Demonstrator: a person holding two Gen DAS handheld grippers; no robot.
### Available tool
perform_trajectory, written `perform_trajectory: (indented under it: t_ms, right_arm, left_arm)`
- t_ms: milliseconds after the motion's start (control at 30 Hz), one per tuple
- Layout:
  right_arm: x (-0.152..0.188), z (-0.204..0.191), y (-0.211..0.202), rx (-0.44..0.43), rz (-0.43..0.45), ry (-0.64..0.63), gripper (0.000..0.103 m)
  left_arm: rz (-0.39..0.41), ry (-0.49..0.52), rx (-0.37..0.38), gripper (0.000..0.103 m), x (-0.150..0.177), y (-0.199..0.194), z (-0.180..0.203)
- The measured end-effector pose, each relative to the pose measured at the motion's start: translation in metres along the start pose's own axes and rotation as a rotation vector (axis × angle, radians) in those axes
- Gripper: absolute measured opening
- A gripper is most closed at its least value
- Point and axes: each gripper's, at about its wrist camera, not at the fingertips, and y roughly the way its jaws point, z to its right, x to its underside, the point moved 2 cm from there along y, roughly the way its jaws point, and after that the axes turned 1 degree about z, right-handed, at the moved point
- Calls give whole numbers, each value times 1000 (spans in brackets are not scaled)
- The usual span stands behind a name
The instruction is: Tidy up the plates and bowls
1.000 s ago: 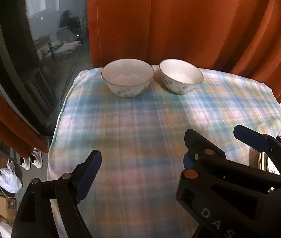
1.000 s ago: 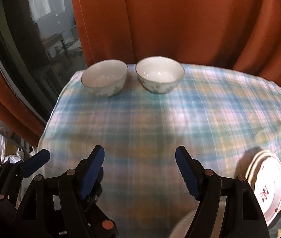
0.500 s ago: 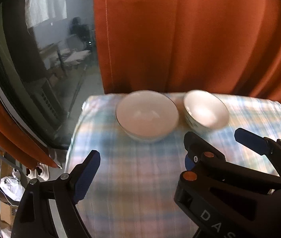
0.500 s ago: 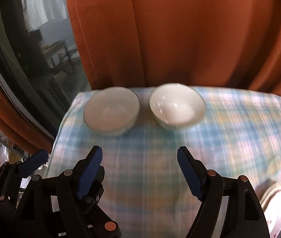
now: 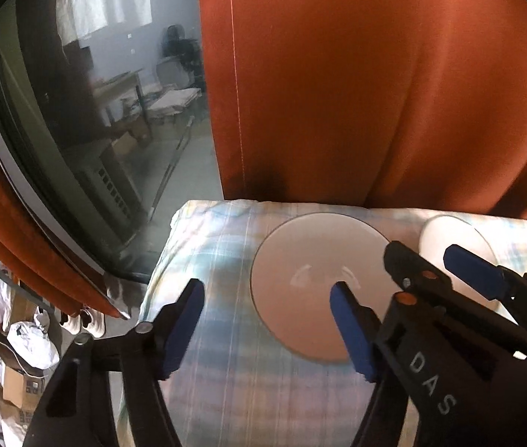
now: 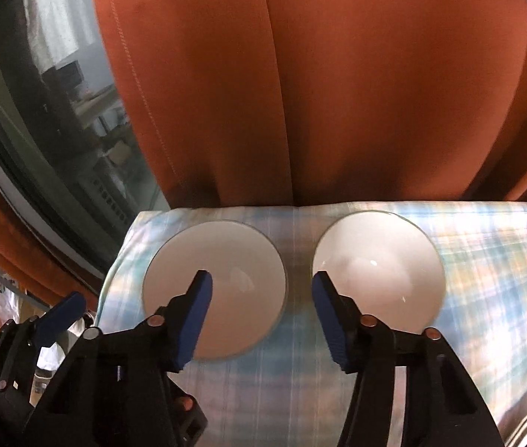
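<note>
Two white bowls stand side by side at the far edge of a table with a plaid cloth. The left bowl and the right bowl are both upright and look empty. My left gripper is open and empty, its right finger over the left bowl's near rim. My right gripper is open and empty, its fingers over the near rims of the two bowls, the gap between the bowls between them. The right gripper also shows in the left wrist view.
An orange curtain hangs right behind the bowls. A dark window is at the left, beyond the table's left edge. Bags and boxes lie on the floor at the lower left. The table's far edge is just behind the bowls.
Both grippers have moved forward across the table to the two bowls, which now look much bigger. The plates at the right have left the view. Both grippers stay open.
</note>
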Motion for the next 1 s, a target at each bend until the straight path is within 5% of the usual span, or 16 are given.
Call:
perform_trajectory:
  t_ms: [333, 500, 1000]
  right_arm:
    - [-8, 6, 54, 2, -56, 29, 41]
    - [-9, 7, 70, 15, -78, 16, 25]
    - [-8, 9, 76, -18, -115, 20, 25]
  left_arm:
    - [-44, 21, -34, 47, -3, 40, 3]
    - [-70, 1, -22, 38, -4, 54, 4]
    - [-96, -26, 11, 32, -5, 59, 4]
